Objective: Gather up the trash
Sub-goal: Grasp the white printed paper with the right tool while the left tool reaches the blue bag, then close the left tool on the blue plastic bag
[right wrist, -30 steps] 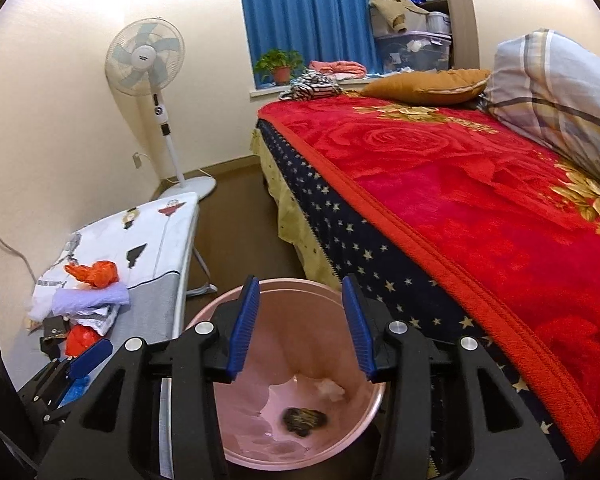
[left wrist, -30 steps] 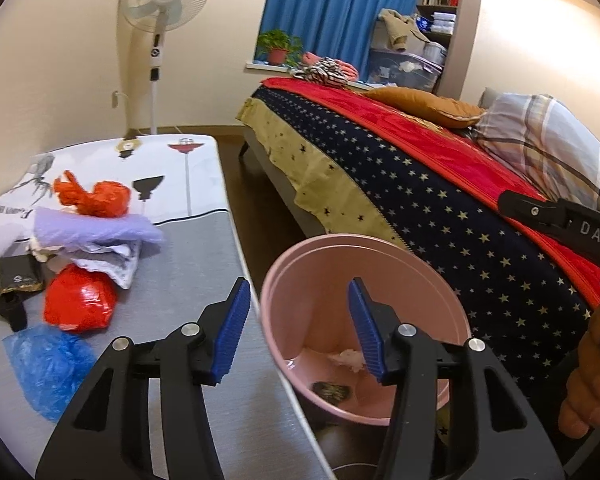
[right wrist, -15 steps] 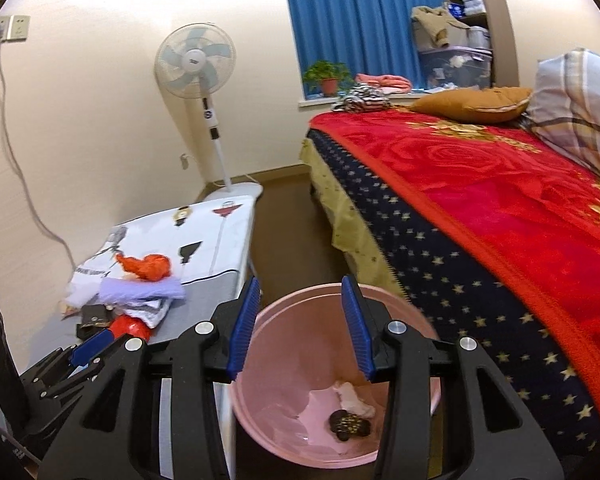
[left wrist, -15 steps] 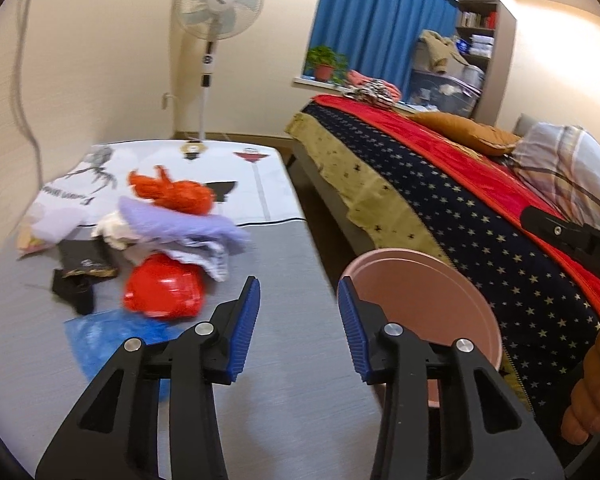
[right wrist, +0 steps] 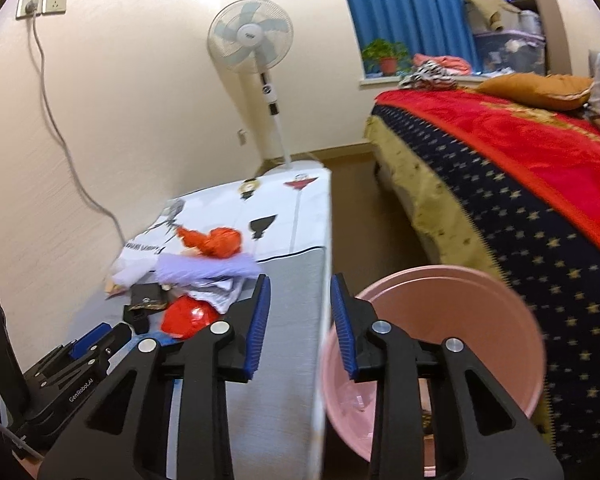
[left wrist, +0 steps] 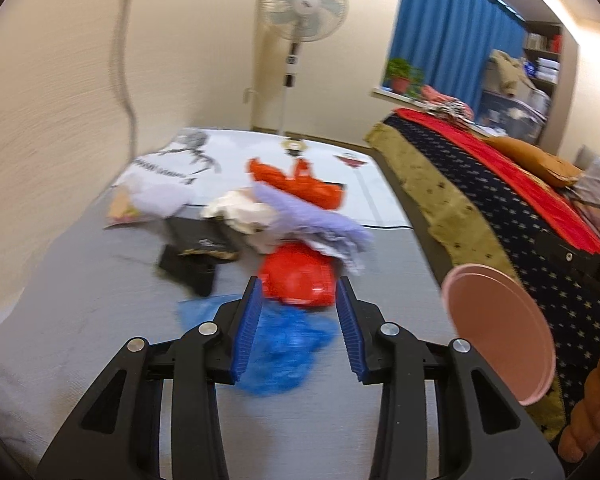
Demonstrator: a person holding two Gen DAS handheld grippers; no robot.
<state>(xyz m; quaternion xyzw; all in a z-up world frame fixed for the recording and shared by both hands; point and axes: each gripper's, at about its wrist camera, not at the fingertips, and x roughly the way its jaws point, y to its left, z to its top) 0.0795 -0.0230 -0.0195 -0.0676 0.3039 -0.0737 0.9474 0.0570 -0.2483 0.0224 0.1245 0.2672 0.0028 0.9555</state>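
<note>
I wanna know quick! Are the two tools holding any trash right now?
Left tool: open, closing a little, holding nothing.
Right tool: open, closing, holding nothing.

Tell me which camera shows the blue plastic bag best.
Left wrist: the blue plastic bag lies crumpled on the table, right ahead between the gripper's fingers, not touched. The right wrist view shows only a sliver of it.

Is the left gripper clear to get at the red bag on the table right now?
Probably yes. The left gripper points at the red bag, jaws closing with nothing between them; only the blue bag lies nearer, low on the table.
</note>
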